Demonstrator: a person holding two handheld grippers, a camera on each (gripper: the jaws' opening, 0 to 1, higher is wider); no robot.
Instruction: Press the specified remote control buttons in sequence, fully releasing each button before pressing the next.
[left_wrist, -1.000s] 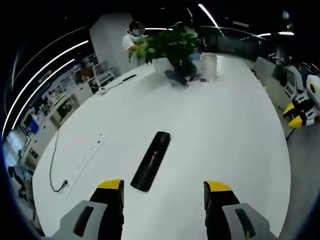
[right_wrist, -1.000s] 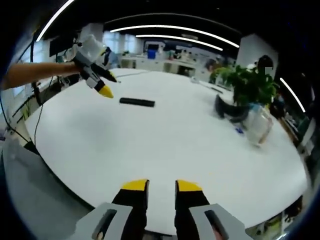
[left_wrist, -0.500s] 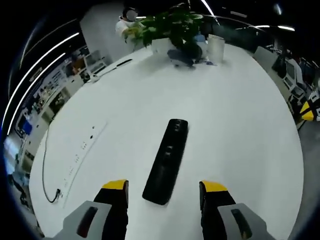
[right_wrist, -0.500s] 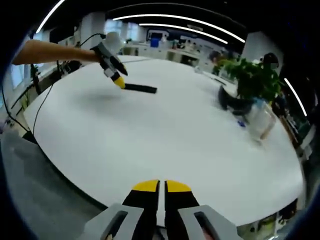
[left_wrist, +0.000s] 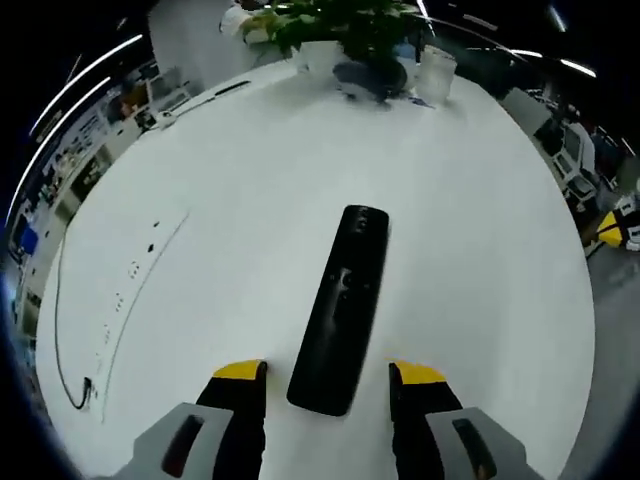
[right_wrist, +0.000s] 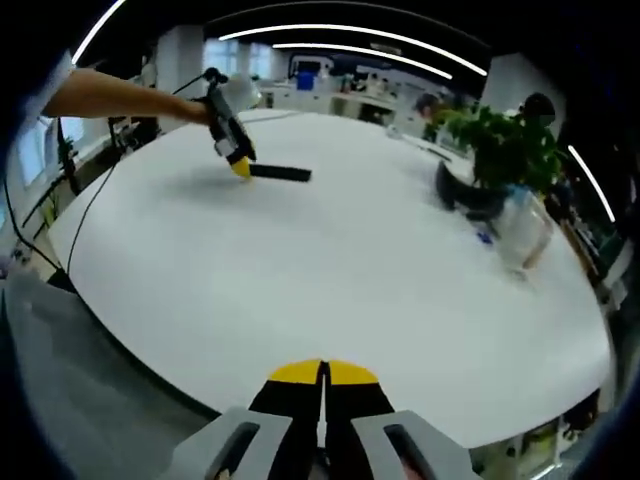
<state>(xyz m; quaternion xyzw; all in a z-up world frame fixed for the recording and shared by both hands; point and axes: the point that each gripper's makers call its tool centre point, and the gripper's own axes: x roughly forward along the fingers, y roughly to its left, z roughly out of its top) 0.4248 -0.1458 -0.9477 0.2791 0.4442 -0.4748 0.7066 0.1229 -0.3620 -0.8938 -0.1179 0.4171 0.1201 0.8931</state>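
A long, slim black remote control lies flat on the white round table, well in from the table's edge. In the left gripper view it runs lengthwise away from the camera, its near end squared off and sitting between the two yellow-tipped jaws of the left gripper, its far end rounded. The jaws stand apart on either side of that near end; whether they touch its sides cannot be told. The remote's top face is glossy and dark, with a small cluster of buttons about midway along and a round button near the far end; the markings are too small to read.

In the right gripper view the remote shows as a thin dark bar toward the far left part of the table, with the left gripper at its near end, held by a person's bare forearm reaching in from the left edge. The right gripper sits over the near edge of the table, well apart from the remote, its yellow tips pressed together with nothing between them.

Near the far edge of the table stand a leafy green plant in a dark pot and a clear plastic container beside it. A thin black cable trails along the left edge of the table.
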